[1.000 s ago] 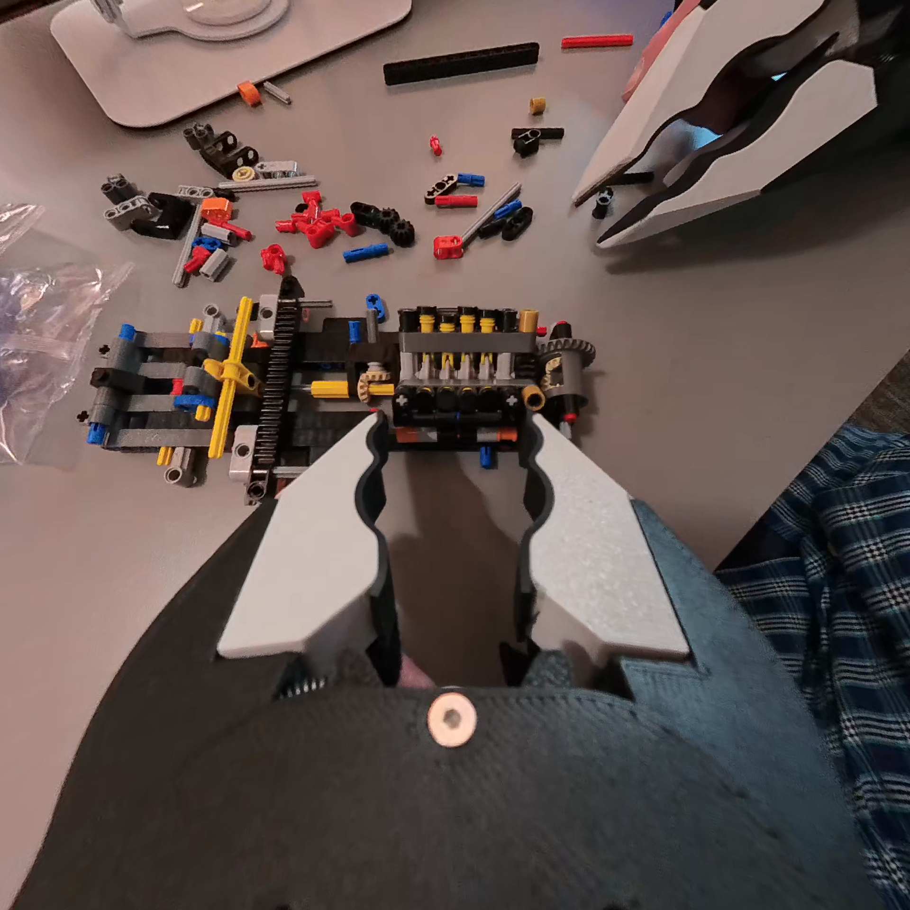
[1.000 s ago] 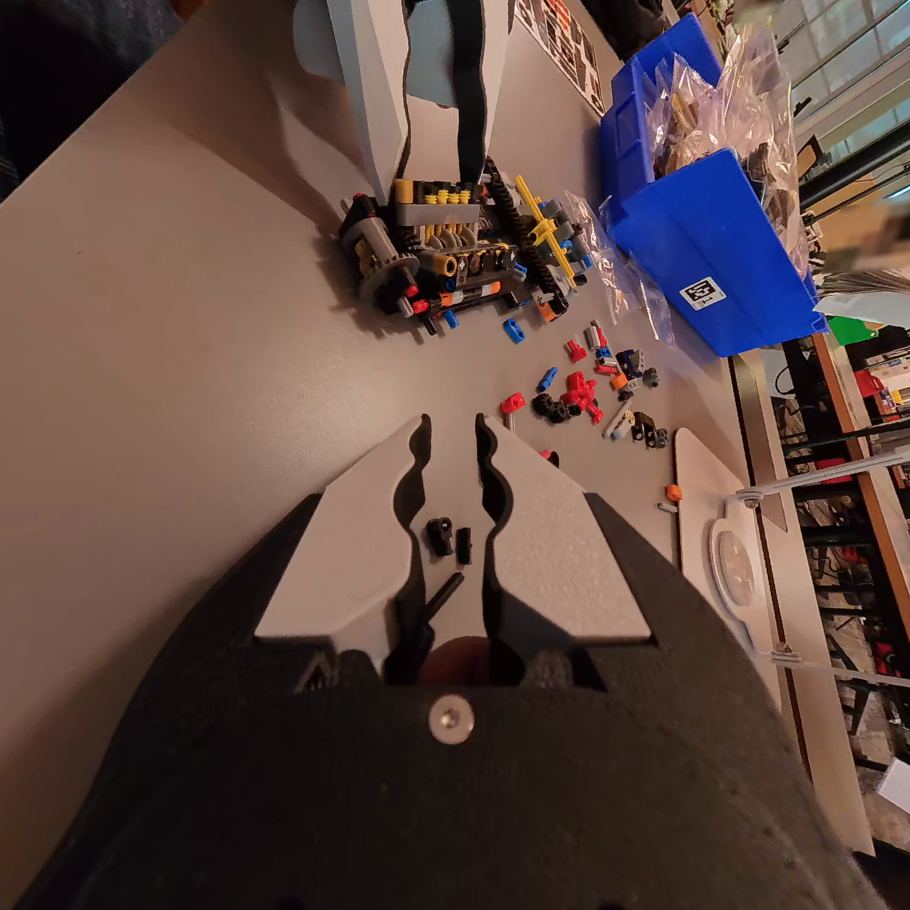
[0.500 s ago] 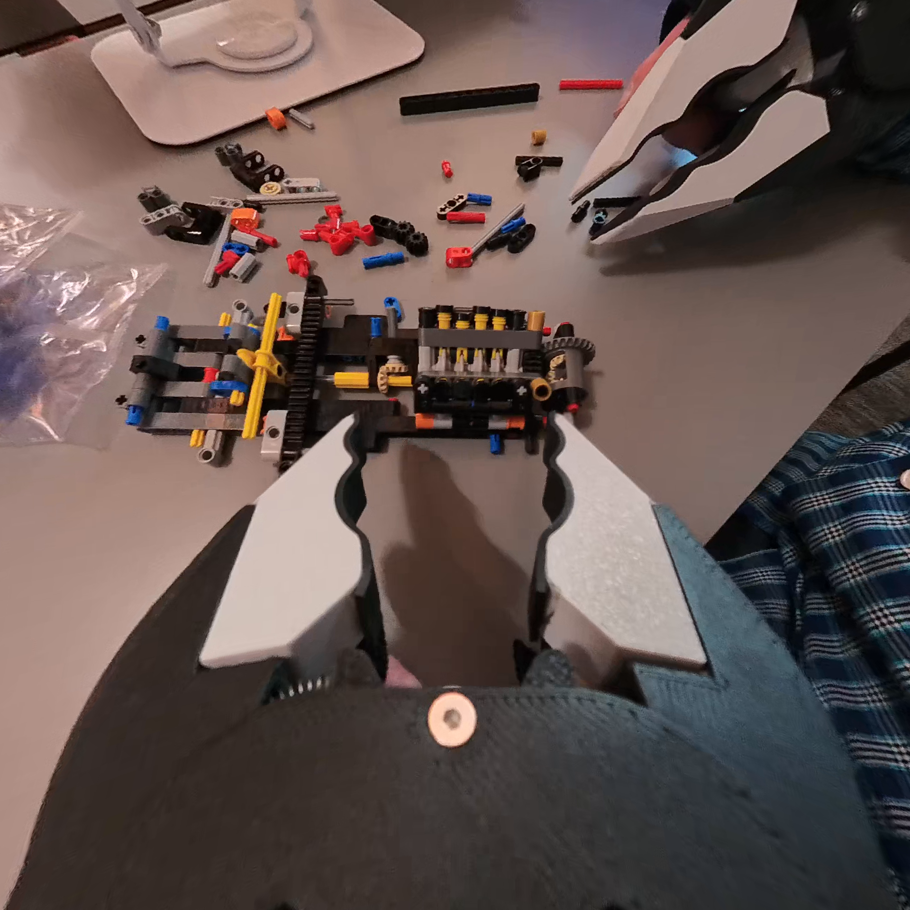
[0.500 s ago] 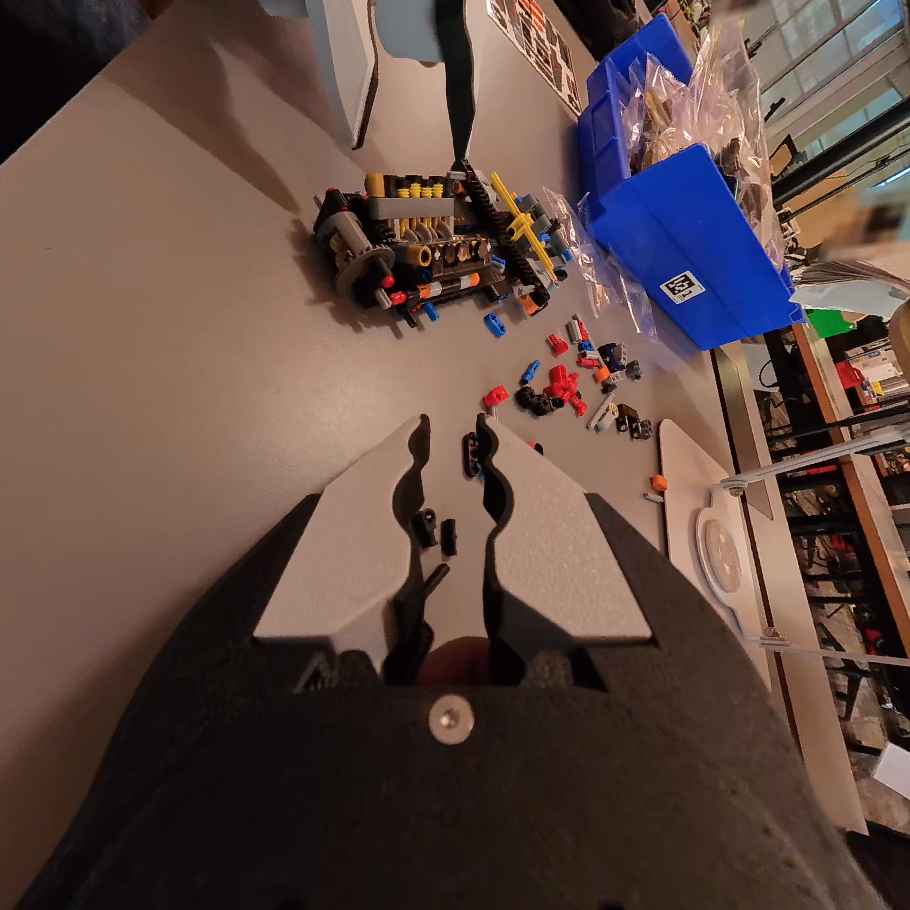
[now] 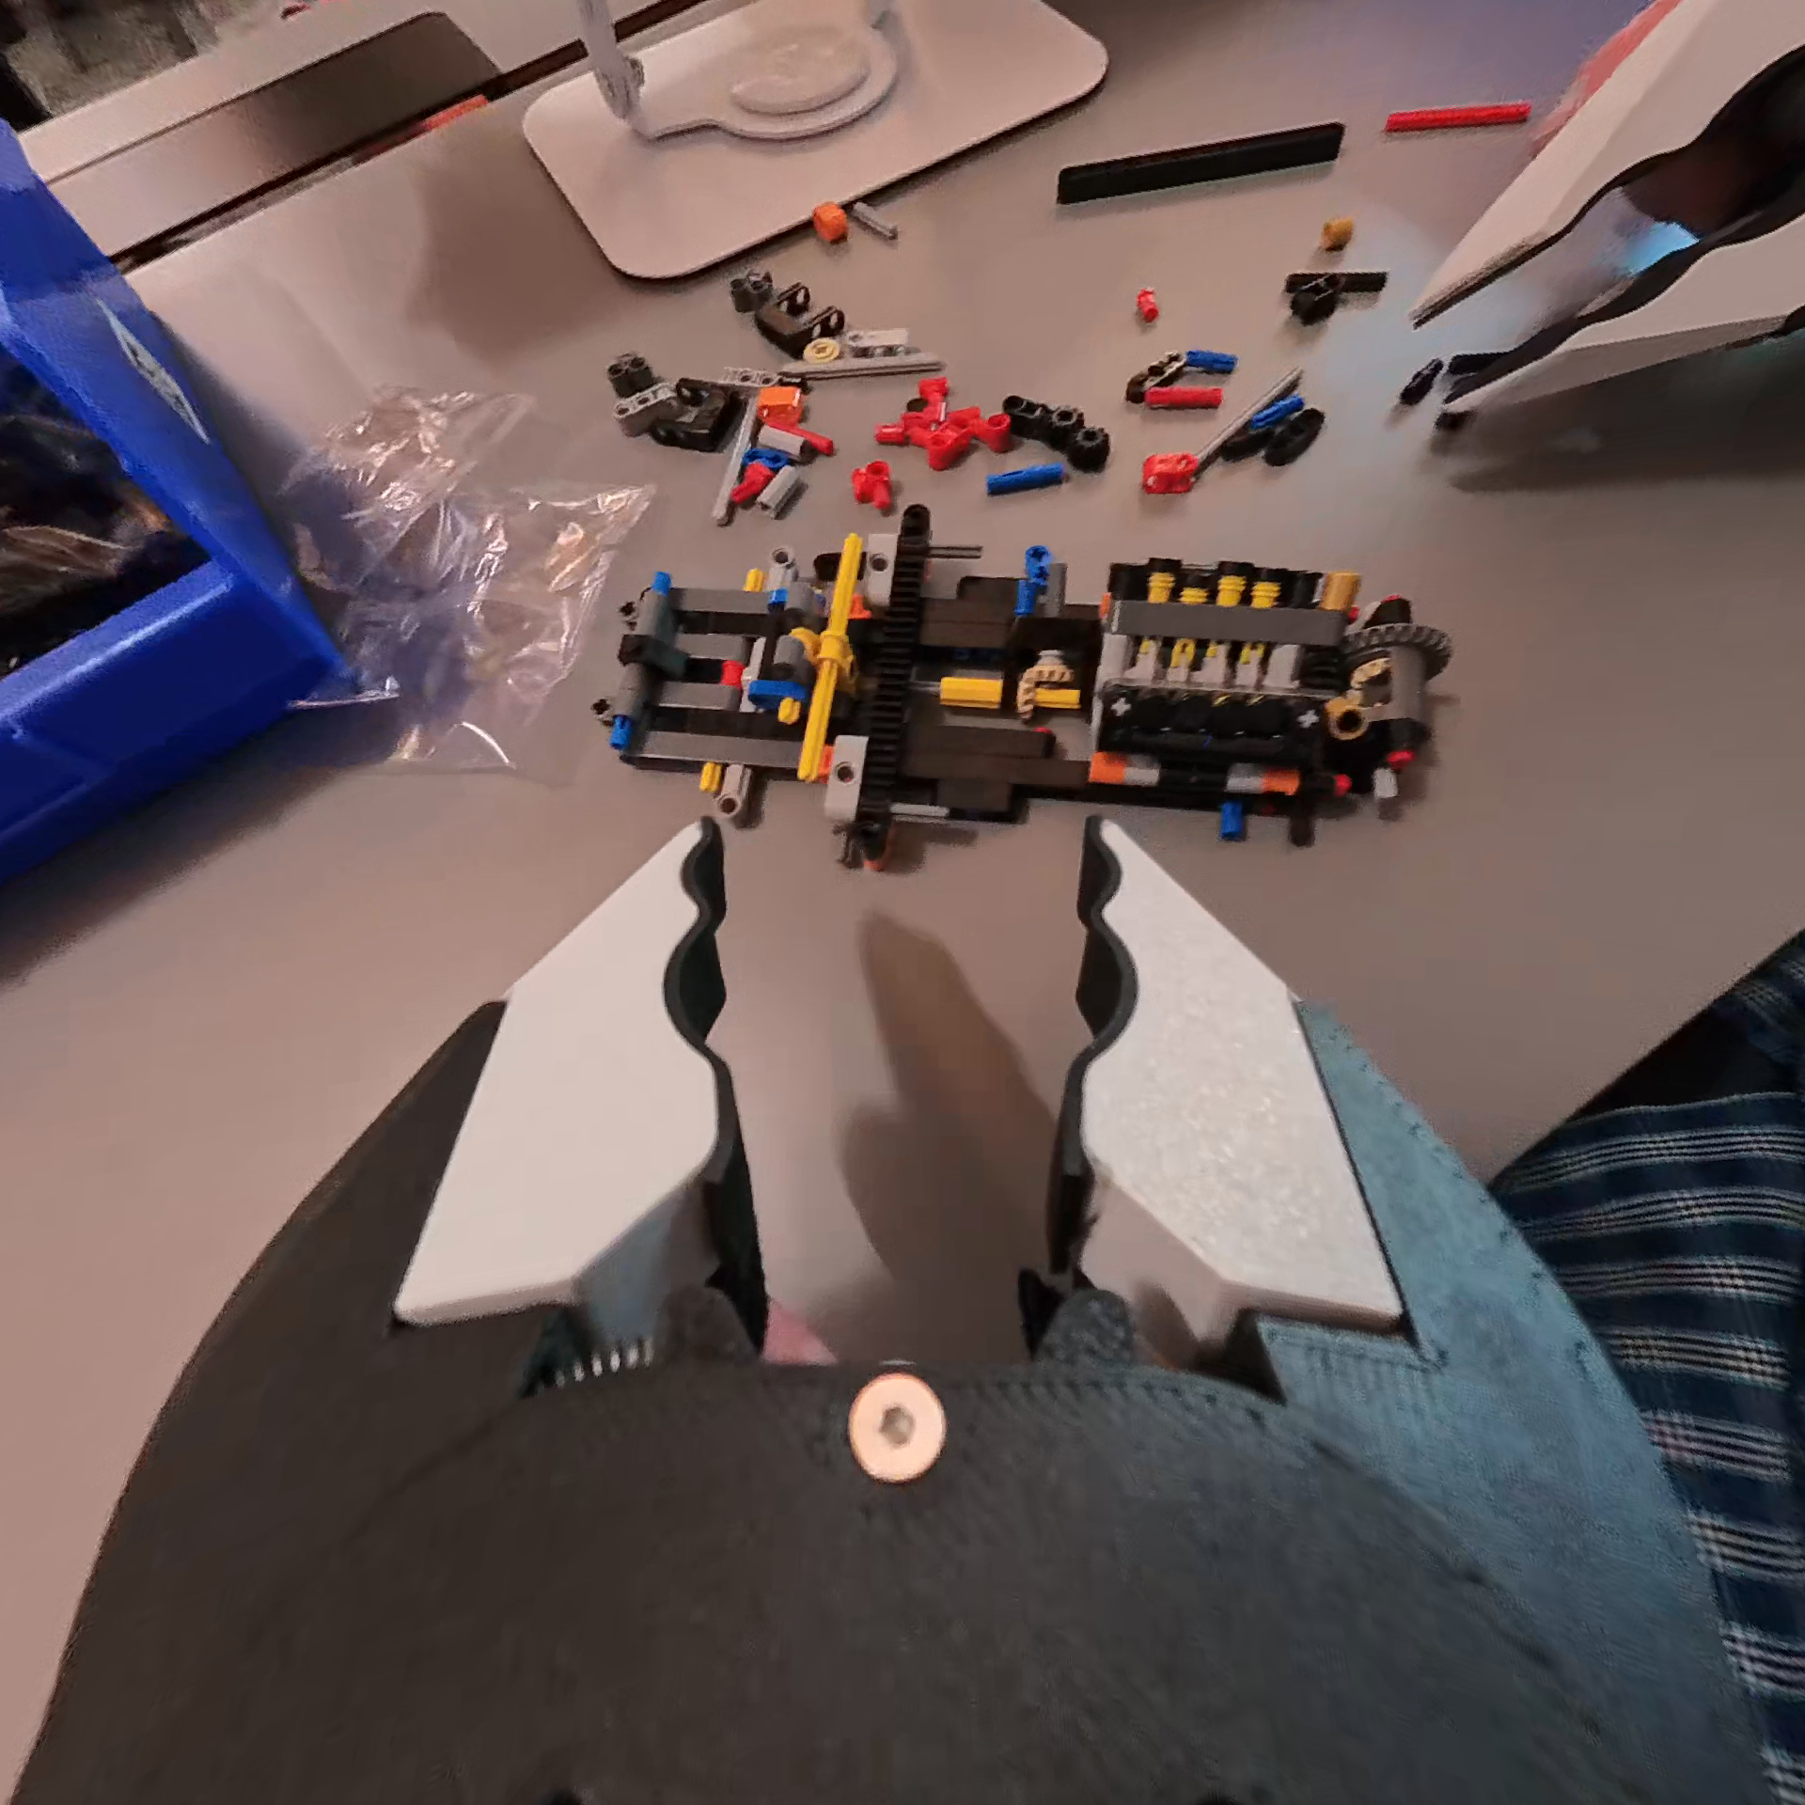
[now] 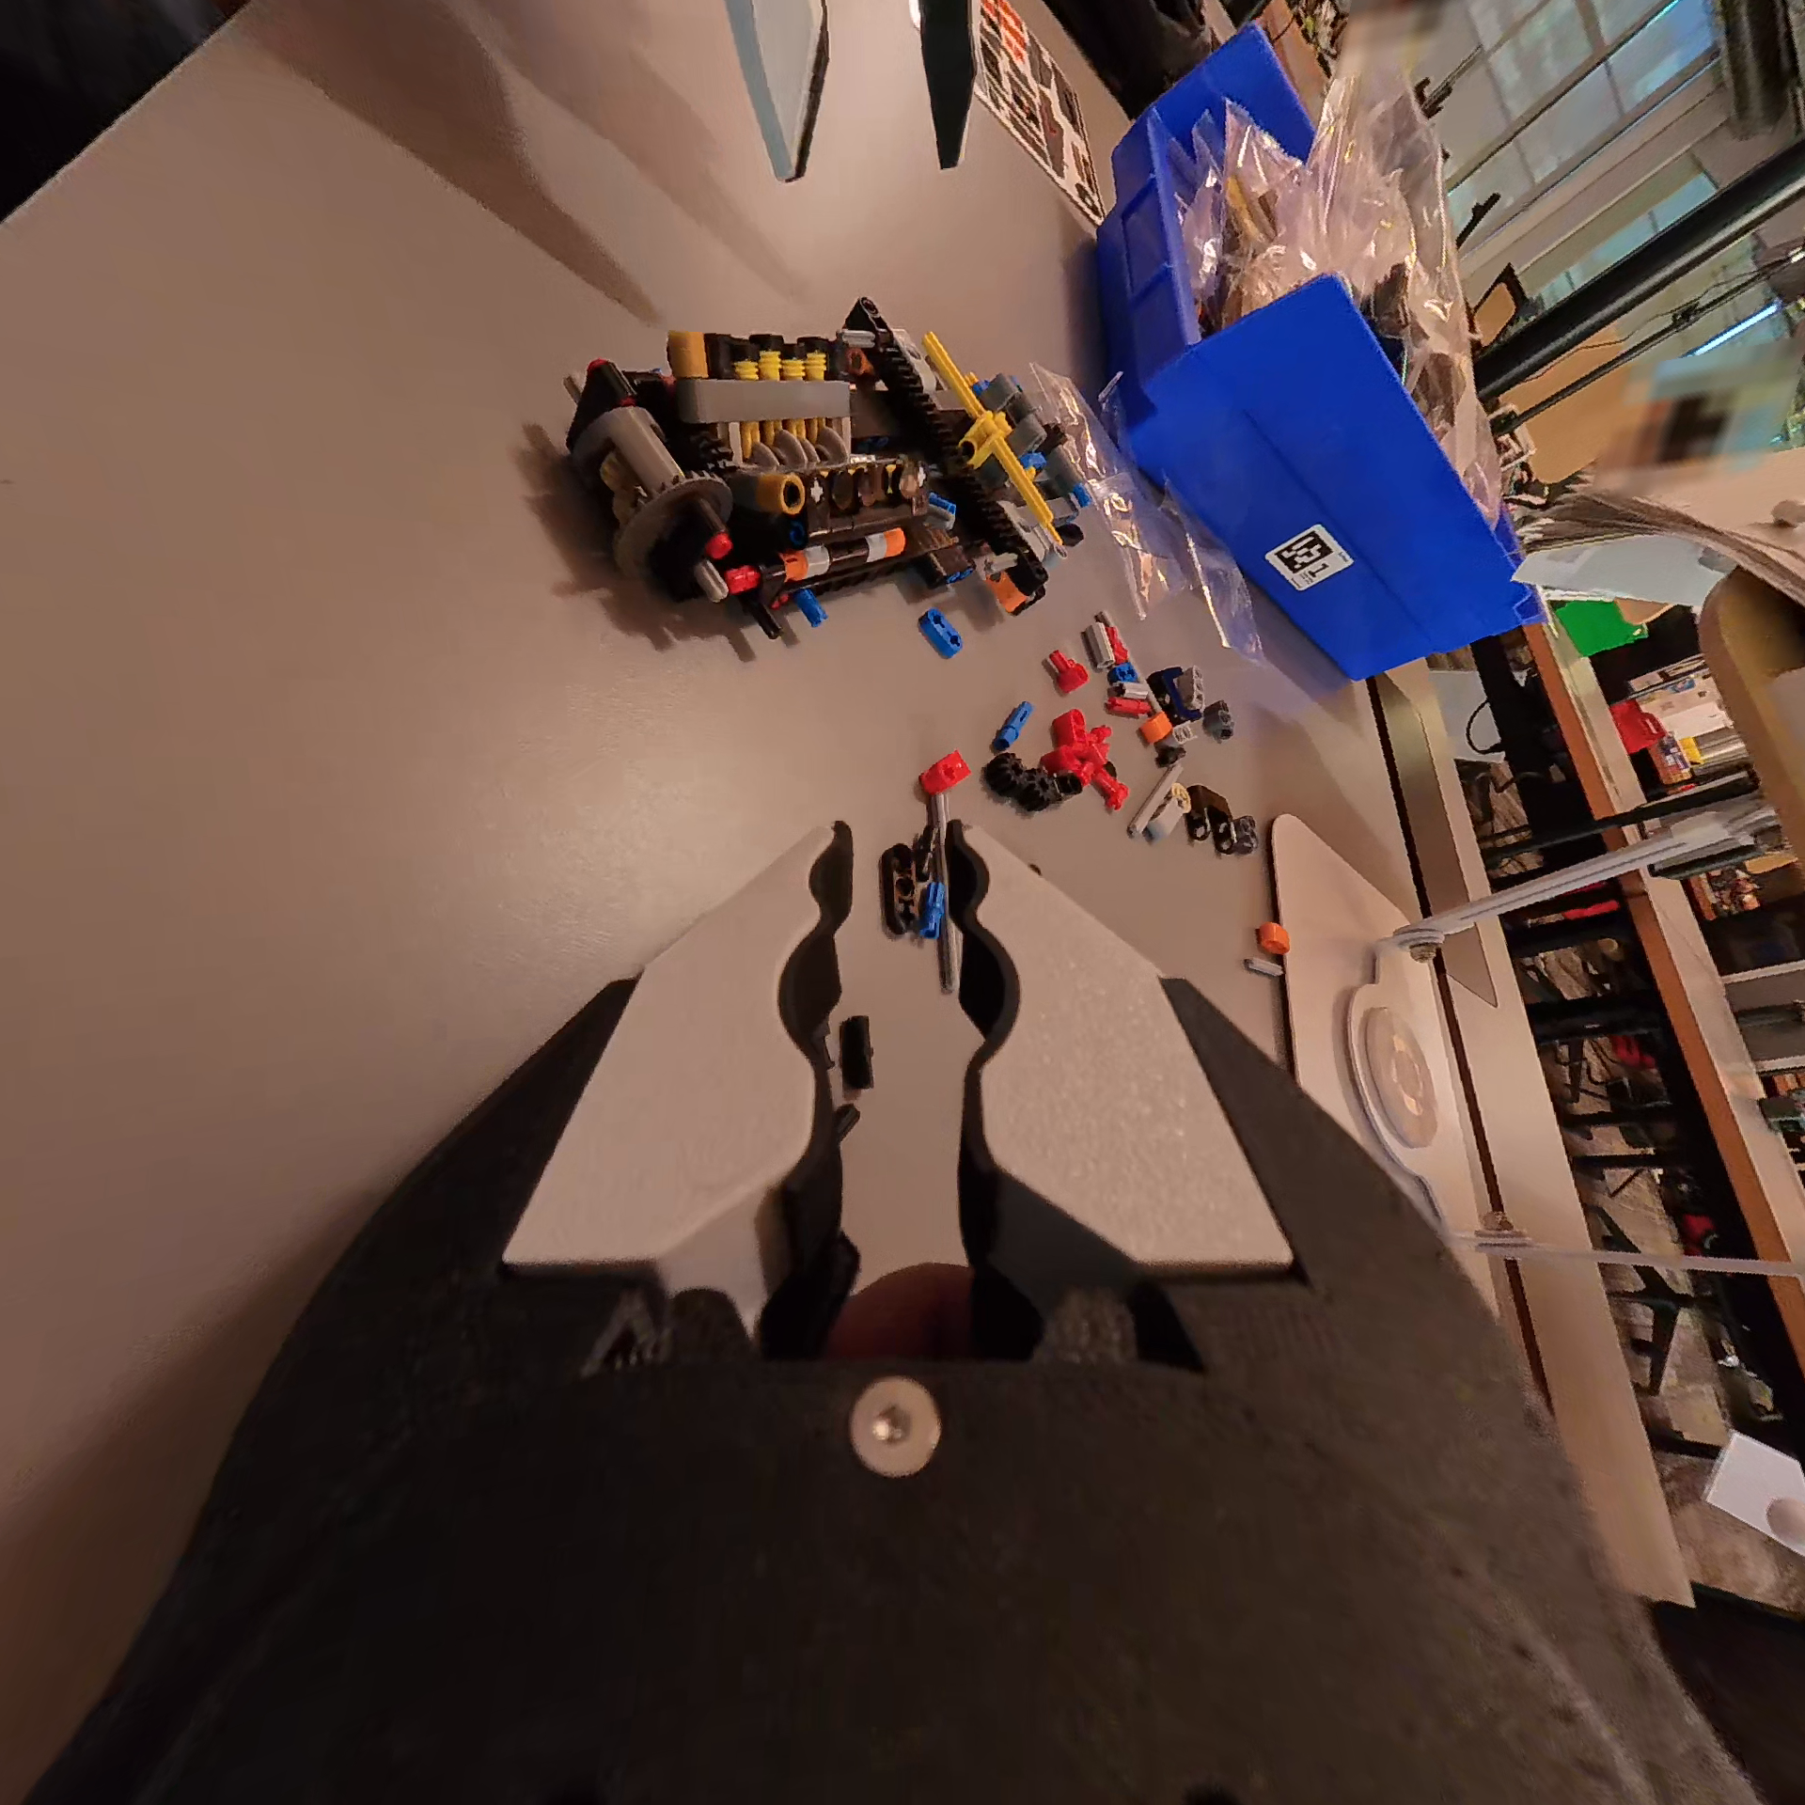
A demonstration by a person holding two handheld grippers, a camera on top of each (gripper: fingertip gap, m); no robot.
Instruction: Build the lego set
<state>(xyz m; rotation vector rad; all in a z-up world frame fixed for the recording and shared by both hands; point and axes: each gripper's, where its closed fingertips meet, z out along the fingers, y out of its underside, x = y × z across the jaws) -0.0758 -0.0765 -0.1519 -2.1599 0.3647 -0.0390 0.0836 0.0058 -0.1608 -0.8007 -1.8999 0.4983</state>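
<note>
Blue plastic on my far left: the storage bin (image 5: 117,547), with crumpled clear bags (image 5: 459,576) spilling beside it. Moving right, the half-built car frame (image 5: 1016,684) lies flat on the grey table (image 5: 293,977), just ahead of my left gripper (image 5: 897,840). Its jaws stand wide apart, holding nothing, apart from the model. I judge the build roughly midway: the frame carries a long black toothed strip, a yellow cross rod, a row of yellow pistons and a gear drum at its right end, but no wheels or body panels show.

Behind the frame, loose pieces (image 5: 957,430) are scattered in red, blue, black and grey, so plenty is left to fit. A long black beam (image 5: 1201,161) and a thin red rod (image 5: 1455,117) lie farther back, untouched.

Far right, my right gripper (image 6: 899,835) hangs low over the scatter, jaws parted by a narrow gap. A small black piece (image 6: 857,1050) sits between the fingers; I can't tell if it's pinched or just lying on the table. A grey rod (image 6: 943,899) with a blue pin (image 6: 930,908) lies at the tips.
</note>
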